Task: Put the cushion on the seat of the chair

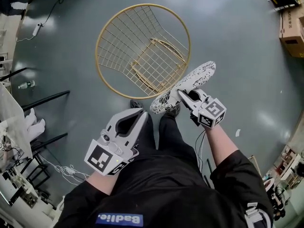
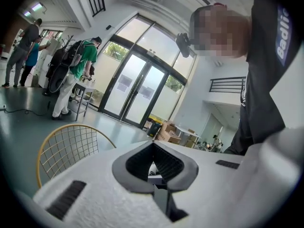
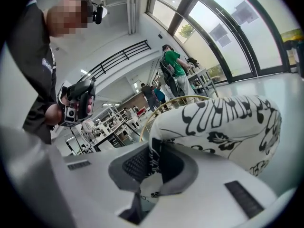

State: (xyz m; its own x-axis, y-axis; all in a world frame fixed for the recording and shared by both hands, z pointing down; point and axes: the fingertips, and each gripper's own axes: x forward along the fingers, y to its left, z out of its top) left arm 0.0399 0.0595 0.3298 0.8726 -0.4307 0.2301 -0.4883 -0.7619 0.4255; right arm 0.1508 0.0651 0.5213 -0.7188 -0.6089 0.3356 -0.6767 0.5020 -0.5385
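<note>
Nearest you, your left tool (image 1: 141,115) has its jaws brought together, with nothing between them. A little further out, your right tool (image 1: 183,95) is clamped on one edge of the white cushion with a black floral print (image 1: 195,77). The cushion hangs from it at the near right rim of the round gold wire chair (image 1: 143,4) and is not yet in its wire seat. Beyond, a brown cardboard box (image 1: 290,32) stands on the grey floor (image 1: 228,32); you cannot see into it.
</note>
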